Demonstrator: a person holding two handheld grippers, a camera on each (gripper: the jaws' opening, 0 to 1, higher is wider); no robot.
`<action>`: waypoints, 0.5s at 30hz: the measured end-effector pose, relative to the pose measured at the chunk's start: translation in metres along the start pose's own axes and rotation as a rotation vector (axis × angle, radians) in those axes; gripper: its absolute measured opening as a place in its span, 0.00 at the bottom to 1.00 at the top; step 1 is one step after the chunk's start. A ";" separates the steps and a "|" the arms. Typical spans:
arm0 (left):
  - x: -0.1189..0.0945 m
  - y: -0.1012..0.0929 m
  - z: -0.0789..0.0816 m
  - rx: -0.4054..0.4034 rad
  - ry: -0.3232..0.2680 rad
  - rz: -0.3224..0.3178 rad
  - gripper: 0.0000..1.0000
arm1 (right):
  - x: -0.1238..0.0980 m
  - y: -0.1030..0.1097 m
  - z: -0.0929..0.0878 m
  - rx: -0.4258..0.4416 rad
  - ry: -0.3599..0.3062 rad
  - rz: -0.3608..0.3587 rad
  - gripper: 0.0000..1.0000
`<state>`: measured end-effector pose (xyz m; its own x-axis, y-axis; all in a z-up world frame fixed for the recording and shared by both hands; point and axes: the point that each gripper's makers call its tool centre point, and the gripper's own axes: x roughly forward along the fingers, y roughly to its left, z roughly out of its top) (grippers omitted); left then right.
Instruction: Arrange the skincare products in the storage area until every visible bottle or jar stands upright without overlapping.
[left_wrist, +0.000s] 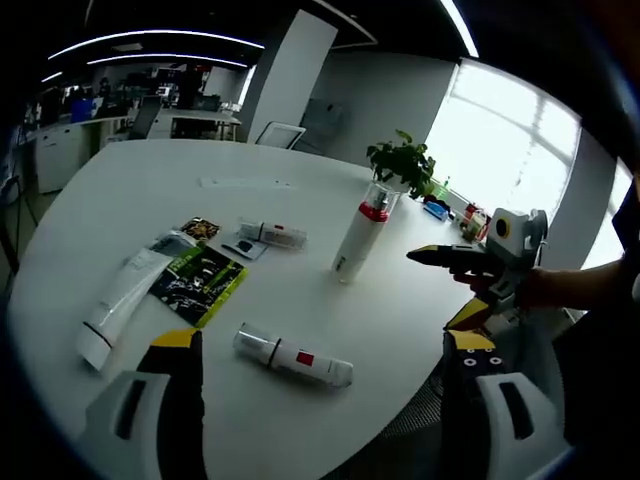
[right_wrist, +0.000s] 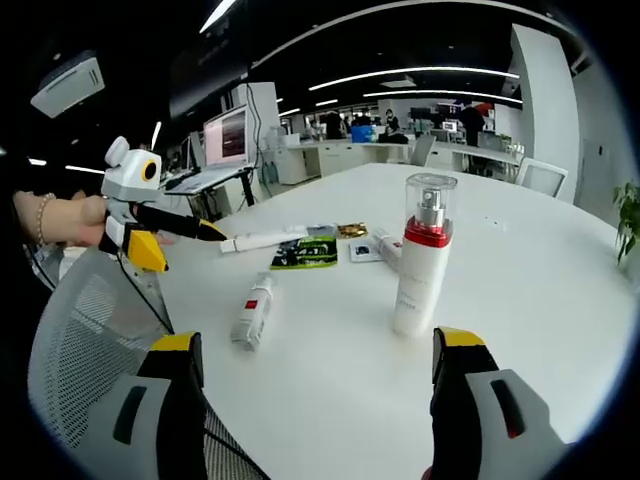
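- Here, a round white table (left_wrist: 150, 180) in an open office carries the skincare set, with a grey mesh chair (right_wrist: 80, 340) drawn up at its edge; the arranging looks barely begun, by my reading.
- Both hand-held grippers hover off the table's rim with nothing between their jaws: the left gripper (left_wrist: 325, 350) has its jaws wide apart, and the right gripper (right_wrist: 310, 355) likewise stands spread and empty.
- One tall white pump bottle (left_wrist: 362, 238), red-collared under a clear cap, already stands upright near the table's centre, at about one o'clock in the left gripper view.
- A long white tube (left_wrist: 118, 300) lies flat at nine o'clock in the left gripper view, touching a green sachet (left_wrist: 200, 283).
- The nearest white bottle (left_wrist: 292, 356), red-labelled, lies on its side at six o'clock in the left gripper view, just ahead of the jaws; it is probably the next pick, needing a grasp across its body and a turn onto its base.
- A smaller bottle (left_wrist: 271, 234) lies flat at twelve o'clock, beside small sachets (left_wrist: 200, 229).
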<state>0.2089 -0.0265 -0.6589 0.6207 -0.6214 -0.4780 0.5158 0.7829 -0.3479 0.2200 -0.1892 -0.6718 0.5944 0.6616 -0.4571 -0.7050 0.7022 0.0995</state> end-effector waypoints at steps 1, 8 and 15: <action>-0.001 0.000 -0.001 0.000 -0.003 0.003 0.93 | -0.001 0.001 0.000 0.001 -0.002 -0.004 0.95; -0.011 0.000 -0.008 -0.015 -0.008 0.028 0.93 | -0.008 0.000 -0.004 0.005 -0.008 -0.056 0.94; -0.022 0.006 -0.014 -0.023 -0.015 0.054 0.93 | -0.010 0.001 -0.004 0.003 -0.004 -0.065 0.93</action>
<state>0.1897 -0.0073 -0.6617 0.6563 -0.5786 -0.4842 0.4679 0.8156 -0.3404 0.2115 -0.1958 -0.6701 0.6401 0.6160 -0.4592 -0.6640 0.7442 0.0727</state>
